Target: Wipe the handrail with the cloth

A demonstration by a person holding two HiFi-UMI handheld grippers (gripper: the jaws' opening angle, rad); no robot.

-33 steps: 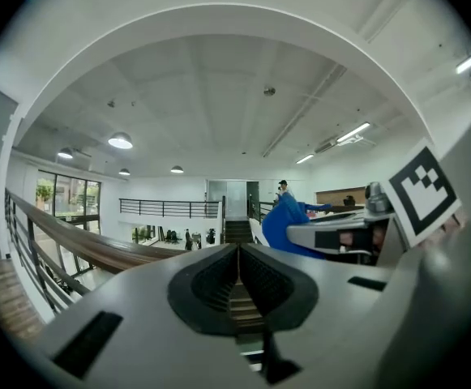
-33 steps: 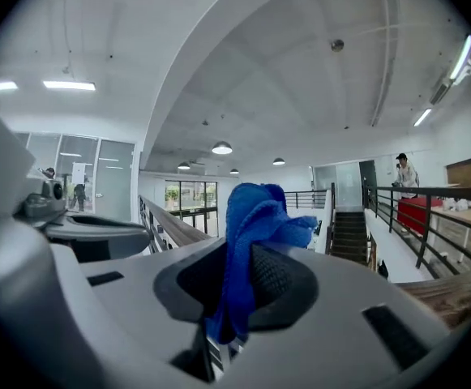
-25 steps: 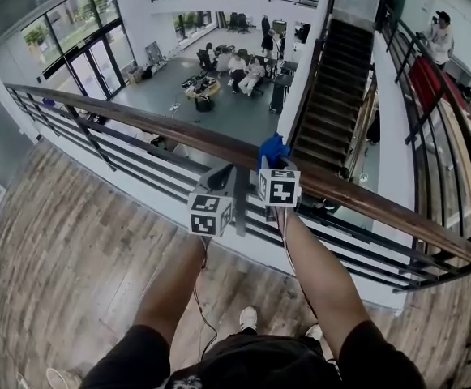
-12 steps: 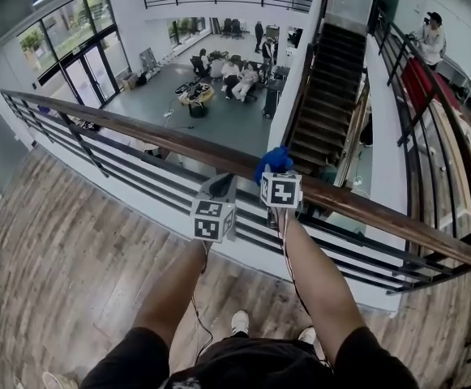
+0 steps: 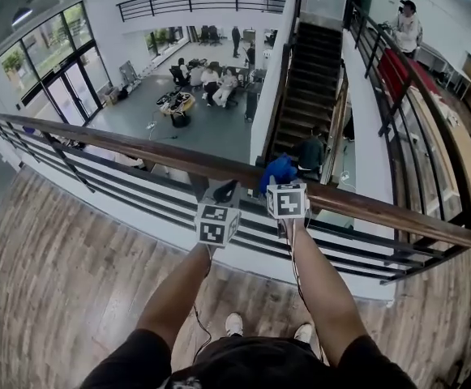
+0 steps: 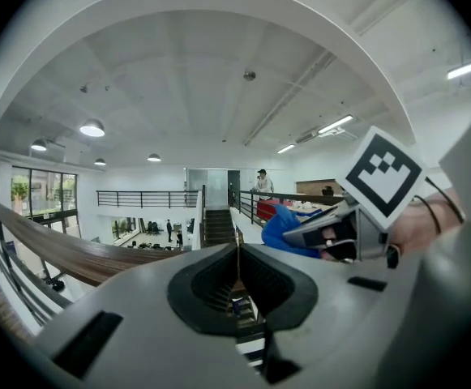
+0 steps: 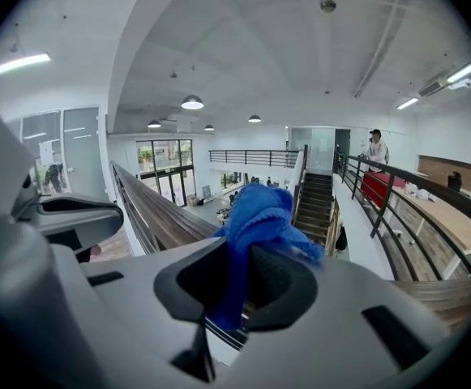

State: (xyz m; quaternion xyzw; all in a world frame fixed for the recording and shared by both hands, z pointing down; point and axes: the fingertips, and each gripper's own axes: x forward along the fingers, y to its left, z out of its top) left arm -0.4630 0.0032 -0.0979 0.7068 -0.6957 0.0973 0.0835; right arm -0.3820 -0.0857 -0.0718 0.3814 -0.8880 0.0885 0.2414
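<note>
Firmly, the right gripper (image 7: pixel 237 294) pinches the blue cloth (image 7: pixel 261 217), whose bunched end sticks out ahead, likely so it can rub the handrail (image 5: pixel 138 154). Whether it touches the handrail I cannot tell. The left gripper (image 6: pixel 237 278), jaws closed on nothing, idles just beside that handrail. No containers appear.
</note>
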